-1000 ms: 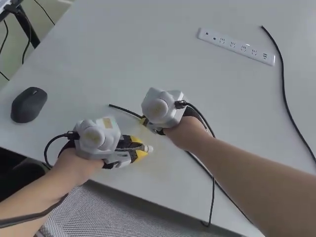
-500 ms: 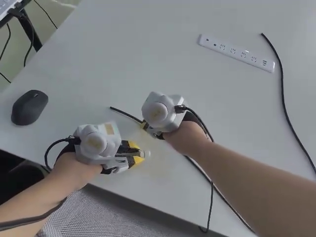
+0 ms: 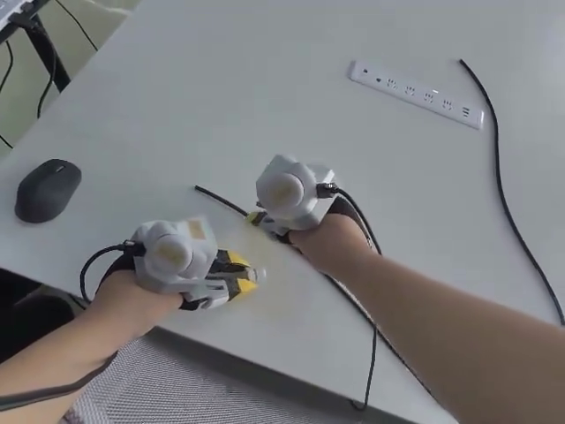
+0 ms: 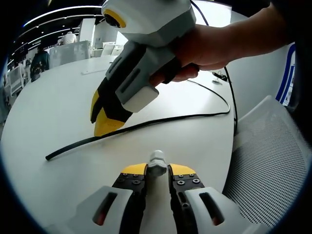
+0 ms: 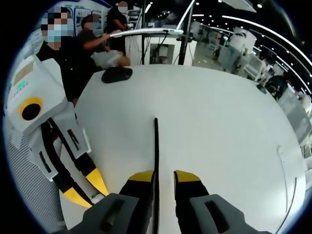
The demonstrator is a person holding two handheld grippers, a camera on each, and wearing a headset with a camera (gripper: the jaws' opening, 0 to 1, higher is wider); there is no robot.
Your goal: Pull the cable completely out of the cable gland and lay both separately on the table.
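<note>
Left gripper view showed the left gripper (image 4: 157, 171) clamped on the small white cable gland (image 4: 157, 160) near the bench's (image 4: 44, 112) front edge. The gland looked light, hard and smooth, best pinched across its body. The right gripper's (image 5: 165, 176) jaws stood narrow around the thin, limp black cable (image 5: 156, 141), though I could not tell whether they pinched it.

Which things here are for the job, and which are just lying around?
For the job: cable gland, held in the left gripper; black cable, at the right gripper.
Just lying about: mouse, power strip, long black cord.
</note>
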